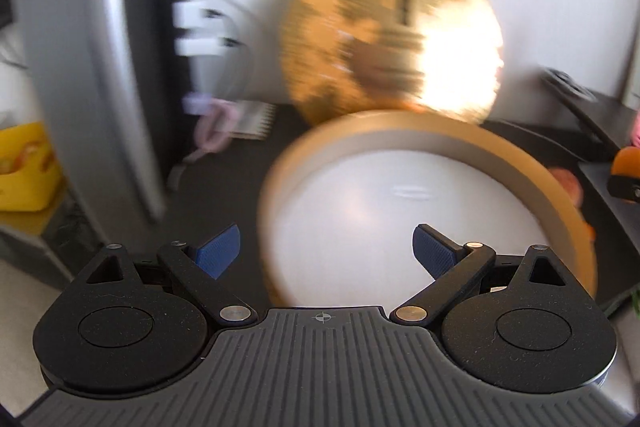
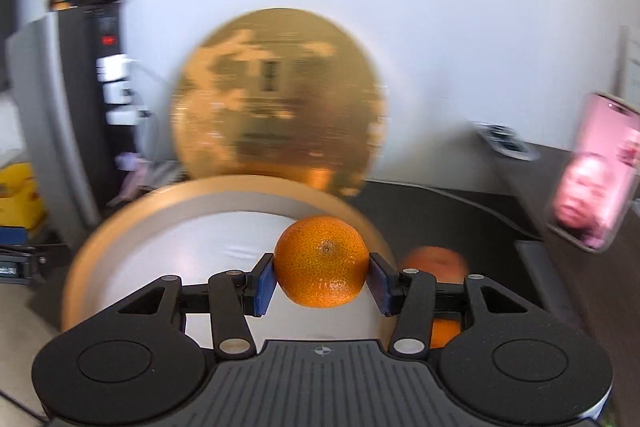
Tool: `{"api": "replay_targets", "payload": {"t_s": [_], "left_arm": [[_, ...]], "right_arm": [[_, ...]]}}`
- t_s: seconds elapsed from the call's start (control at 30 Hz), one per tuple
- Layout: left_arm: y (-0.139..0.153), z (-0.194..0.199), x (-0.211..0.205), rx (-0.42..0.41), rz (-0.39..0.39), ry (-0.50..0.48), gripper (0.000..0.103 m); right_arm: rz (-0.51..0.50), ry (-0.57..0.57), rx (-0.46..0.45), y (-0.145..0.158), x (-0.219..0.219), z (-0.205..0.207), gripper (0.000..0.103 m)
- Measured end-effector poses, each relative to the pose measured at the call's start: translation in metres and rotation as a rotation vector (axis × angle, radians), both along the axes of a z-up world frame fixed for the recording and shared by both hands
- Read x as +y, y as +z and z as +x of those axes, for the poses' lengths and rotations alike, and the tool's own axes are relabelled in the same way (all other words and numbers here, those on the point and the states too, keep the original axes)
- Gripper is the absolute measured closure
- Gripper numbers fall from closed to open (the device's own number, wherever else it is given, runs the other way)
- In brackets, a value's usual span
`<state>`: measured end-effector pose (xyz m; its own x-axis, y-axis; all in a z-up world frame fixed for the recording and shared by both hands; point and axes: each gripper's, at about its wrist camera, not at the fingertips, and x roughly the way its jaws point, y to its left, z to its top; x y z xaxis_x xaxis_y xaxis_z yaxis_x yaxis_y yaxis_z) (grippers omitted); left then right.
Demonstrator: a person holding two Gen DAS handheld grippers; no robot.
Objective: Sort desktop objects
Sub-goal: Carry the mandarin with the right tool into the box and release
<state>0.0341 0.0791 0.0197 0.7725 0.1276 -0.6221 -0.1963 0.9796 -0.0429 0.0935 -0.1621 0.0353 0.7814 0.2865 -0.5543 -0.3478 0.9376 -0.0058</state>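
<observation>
Over tray [image 2: 224, 195], R hand-held gripper [image 2: 322, 283] grips tangerine [image 2: 320, 261]; L hand-held gripper [image 1: 326, 251] open; gold disc [image 2: 276, 99] behind.

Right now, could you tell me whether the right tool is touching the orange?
Touching. The right wrist view shows the right tool with both blue pads pressed against the sides of the orange, no gap on either side.

Orange tangerine [image 2: 321, 261], blue claw pads [image 2: 265, 284], gold-rimmed white tray [image 2: 120, 223].
</observation>
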Motion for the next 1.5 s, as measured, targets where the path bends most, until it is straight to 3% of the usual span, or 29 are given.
{"api": "replay_targets", "payload": {"t_s": [0.23,0.5,0.67,1.13,1.2,1.5], "left_arm": [[-0.009,-0.018,0.039,0.035,0.042,0.078,0.006],[-0.031,-0.009,0.042,0.106,0.028,0.056,0.006],[-0.040,0.000,0.043,0.134,0.008,0.046,0.006],[-0.047,0.000,0.039,0.156,0.015,0.039,0.006],[-0.047,-0.001,0.038,0.156,0.016,0.039,0.006],[-0.040,-0.007,0.022,0.138,0.040,0.012,0.006]], "right_arm": [[-0.033,0.106,0.095,-0.027,0.074,0.026,0.054],[-0.106,0.191,0.291,-0.077,0.130,0.052,0.054],[-0.147,0.226,0.345,-0.096,0.149,0.048,0.054],[-0.200,0.246,0.366,-0.106,0.154,0.044,0.050],[-0.192,0.240,0.352,-0.103,0.151,0.042,0.038],[-0.094,0.199,0.260,-0.068,0.116,0.017,0.038]]}}
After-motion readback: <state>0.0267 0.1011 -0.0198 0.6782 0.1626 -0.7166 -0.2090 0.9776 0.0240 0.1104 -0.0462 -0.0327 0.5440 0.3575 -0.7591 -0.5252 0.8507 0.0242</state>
